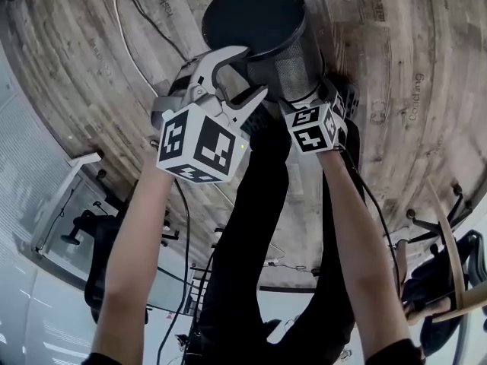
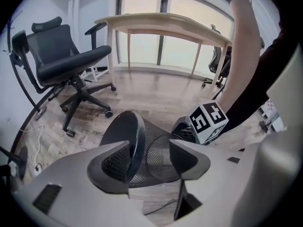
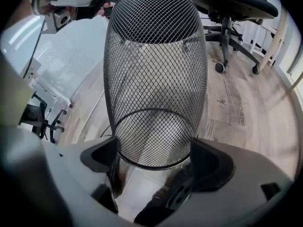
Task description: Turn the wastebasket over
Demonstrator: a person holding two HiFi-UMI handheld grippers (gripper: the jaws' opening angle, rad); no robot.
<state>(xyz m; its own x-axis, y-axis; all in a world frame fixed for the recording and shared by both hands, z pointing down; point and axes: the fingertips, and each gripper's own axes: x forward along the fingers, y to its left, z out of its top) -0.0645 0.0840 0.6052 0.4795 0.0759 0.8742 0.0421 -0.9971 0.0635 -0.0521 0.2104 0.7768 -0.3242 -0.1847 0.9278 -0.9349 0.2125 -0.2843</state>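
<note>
The black mesh wastebasket (image 1: 293, 59) hangs tilted above the wooden floor, its solid round base (image 1: 255, 14) turned up towards me. My left gripper (image 1: 255, 71) sits at the base's edge. In the left gripper view (image 2: 149, 148) one finger lies against the base rim (image 2: 135, 141) and the other against the mesh wall, both seeming to touch. My right gripper (image 1: 303, 99) is at the opposite end, mostly hidden under its marker cube. In the right gripper view (image 3: 154, 148) its fingers flank the mouth ring (image 3: 156, 167) and press on it.
A black office chair (image 2: 66, 60) and a light wooden desk (image 2: 165, 22) stand beyond the basket. Another chair (image 3: 232, 4) is behind it on the right. A white cable (image 1: 125, 36) runs over the floor. My legs in black trousers (image 1: 259, 242) are close below.
</note>
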